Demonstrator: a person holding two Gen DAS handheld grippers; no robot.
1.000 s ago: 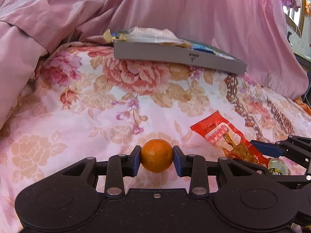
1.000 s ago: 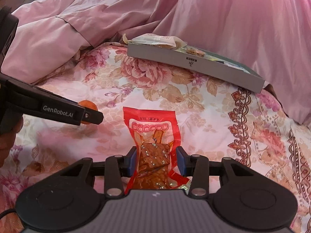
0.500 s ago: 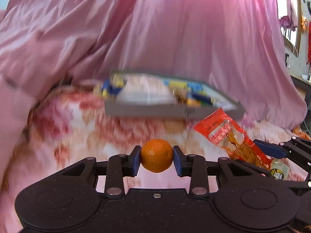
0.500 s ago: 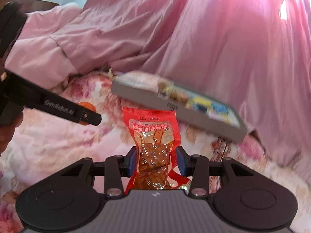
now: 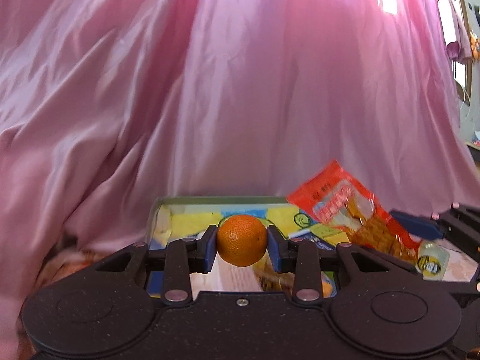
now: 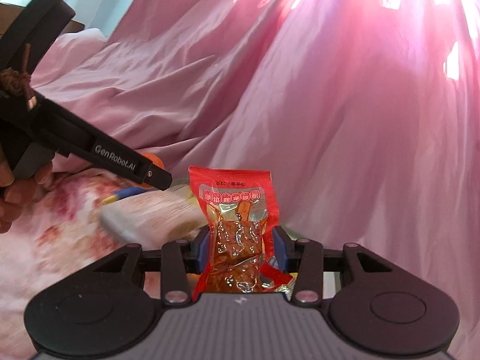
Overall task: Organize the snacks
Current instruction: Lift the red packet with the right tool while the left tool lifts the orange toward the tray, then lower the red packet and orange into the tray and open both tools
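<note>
Orange round mandarin (image 5: pixel 241 240) sits clamped in the left gripper (image 5: pixel 241 247); the right gripper (image 6: pixel 239 247) pinches a red plastic snack packet (image 6: pixel 237 225), shallow grey snack box (image 5: pixel 216 201) just ahead.

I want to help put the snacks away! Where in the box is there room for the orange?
The shallow grey box looks crowded with yellow and blue packets. The only pale patch lies just below the small round orange; blur hides whether it is bare.

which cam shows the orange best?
Left wrist: the orange sits whole and sharp between the left gripper pads. Right wrist shows only a sliver of it behind that gripper's finger.
</note>
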